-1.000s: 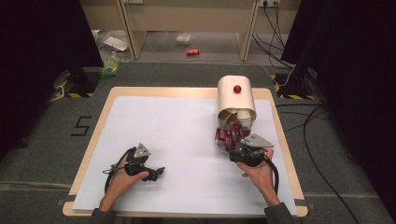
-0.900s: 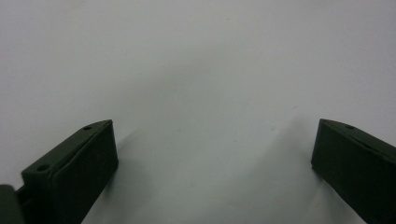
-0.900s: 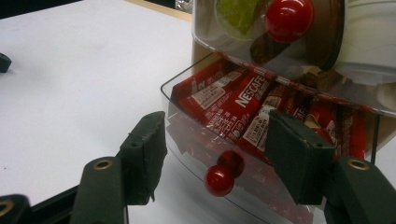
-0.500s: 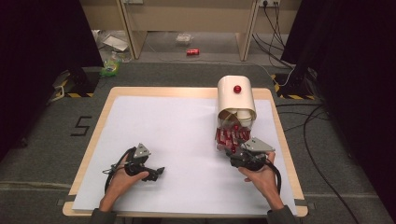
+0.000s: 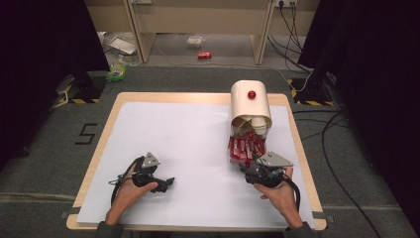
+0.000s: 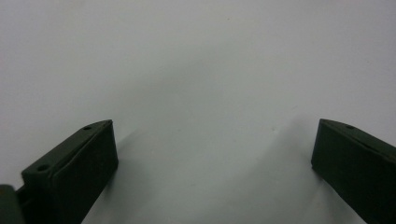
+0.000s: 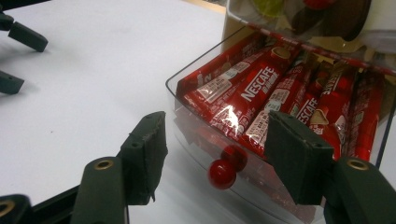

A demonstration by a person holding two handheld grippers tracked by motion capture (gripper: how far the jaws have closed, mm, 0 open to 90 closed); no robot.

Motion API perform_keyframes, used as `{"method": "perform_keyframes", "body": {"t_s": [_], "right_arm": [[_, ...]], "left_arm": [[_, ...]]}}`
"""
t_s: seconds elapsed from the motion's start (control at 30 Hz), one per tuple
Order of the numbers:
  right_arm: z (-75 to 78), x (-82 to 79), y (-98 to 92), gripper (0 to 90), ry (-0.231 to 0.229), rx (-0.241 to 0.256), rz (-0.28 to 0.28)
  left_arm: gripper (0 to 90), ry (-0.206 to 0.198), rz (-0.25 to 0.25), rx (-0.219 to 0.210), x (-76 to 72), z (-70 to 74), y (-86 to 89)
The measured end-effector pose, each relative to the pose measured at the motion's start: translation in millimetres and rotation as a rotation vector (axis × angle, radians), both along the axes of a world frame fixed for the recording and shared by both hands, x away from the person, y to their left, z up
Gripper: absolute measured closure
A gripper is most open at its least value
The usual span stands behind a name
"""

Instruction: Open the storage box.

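While the left gripper (image 5: pixel 168 182) rests wide open on the bare white table (image 5: pixel 193 144), the right gripper (image 7: pixel 219 156), jaws spread, faces the red knob (image 7: pixel 221 174) of the clear drawer (image 7: pixel 196 128) at near right. That drawer, full of red coffee sticks (image 7: pixel 254 91), sits pulled out from the cream dispenser (image 5: pixel 250 104). A closure missing the small knob could shove the drawer or tip the unbraced dispenser.

Wooden table (image 5: pixel 106 130) with white sheet (image 5: pixel 198 148), grey carpet floor (image 5: pixel 44 163). Black curtains (image 5: pixel 39 44) at 9 and 3 o'clock. Wooden furniture legs (image 5: pixel 140 29) at 12. Red can (image 5: pixel 204 55) and litter on floor at 12, cables (image 5: pixel 341 148) at 3.
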State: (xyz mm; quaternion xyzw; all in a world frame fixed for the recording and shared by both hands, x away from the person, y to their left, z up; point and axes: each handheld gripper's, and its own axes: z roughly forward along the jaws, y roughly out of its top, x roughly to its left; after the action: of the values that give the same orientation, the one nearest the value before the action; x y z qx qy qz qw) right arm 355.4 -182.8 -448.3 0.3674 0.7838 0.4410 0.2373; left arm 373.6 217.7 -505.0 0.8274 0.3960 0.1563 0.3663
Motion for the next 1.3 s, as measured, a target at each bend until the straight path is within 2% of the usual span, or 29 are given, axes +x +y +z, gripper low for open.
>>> {"method": "perform_keyframes", "body": {"t_s": [0.57,0.67,0.9,1.3], "right_arm": [[-8.6,-13.7,-2.0,43.6,0.037,-0.022,0.019],[-12.8,-17.6,-0.6,44.1,0.043,-0.044,0.029],[-13.9,-26.8,0.4,43.6,0.019,-0.067,0.042],[-13.6,-37.0,-0.3,43.3,0.016,-0.062,0.048]], "left_arm": [[0.0,0.0,0.0,0.0,-0.1,0.0,0.0],[0.0,0.0,0.0,0.0,-0.1,0.0,0.0],[0.0,0.0,0.0,-0.001,-0.1,0.0,0.0],[0.0,-0.001,-0.001,0.001,0.0,0.0,0.1]]}}
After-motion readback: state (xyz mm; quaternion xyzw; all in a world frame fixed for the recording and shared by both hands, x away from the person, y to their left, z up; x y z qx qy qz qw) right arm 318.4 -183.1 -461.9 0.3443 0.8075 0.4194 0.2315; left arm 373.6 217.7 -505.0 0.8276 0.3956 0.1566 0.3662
